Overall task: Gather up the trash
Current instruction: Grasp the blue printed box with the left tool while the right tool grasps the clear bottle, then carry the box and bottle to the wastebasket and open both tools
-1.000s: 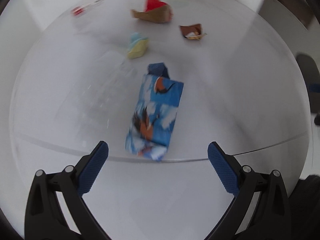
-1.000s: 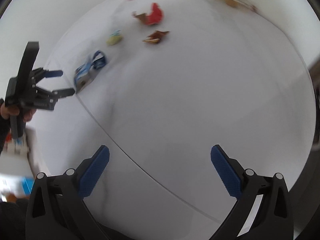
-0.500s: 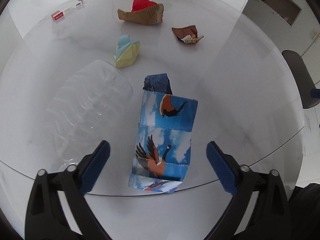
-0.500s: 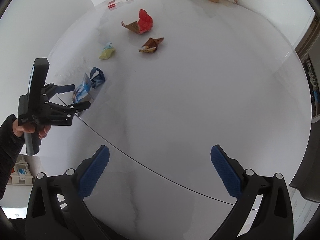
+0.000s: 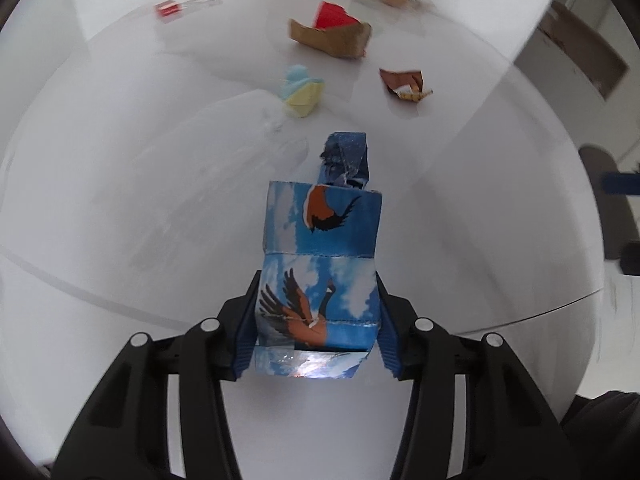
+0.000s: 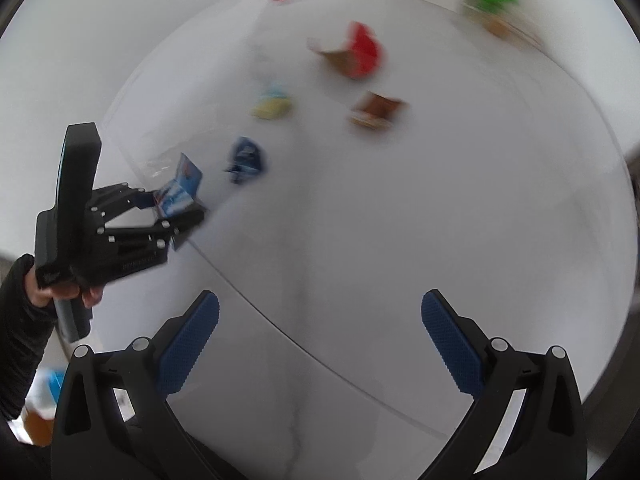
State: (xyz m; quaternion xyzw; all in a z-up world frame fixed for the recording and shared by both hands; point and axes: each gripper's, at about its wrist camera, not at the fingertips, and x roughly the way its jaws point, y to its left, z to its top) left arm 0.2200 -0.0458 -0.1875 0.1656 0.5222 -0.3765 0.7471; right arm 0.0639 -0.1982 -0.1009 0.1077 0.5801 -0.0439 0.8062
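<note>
Blue bird-print carton (image 5: 320,264) sits clamped at its near end in the left tool (image 5: 316,332), long axis running straight out ahead over the desk (image 5: 460,208) edge. Right tool (image 6: 320,344) hangs wide and empty, well off to the side. Dark blue scrap (image 5: 346,158) lies just past the carton's far end, yellow wad (image 5: 302,92) and brown wrapper (image 5: 404,84) further on; nothing blocks a lift.

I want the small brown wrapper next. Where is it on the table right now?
In the left wrist view the brown wrapper lies far across the table, toward the right, just beyond the cardboard scrap with red paper and right of the yellow paper wad.
</note>
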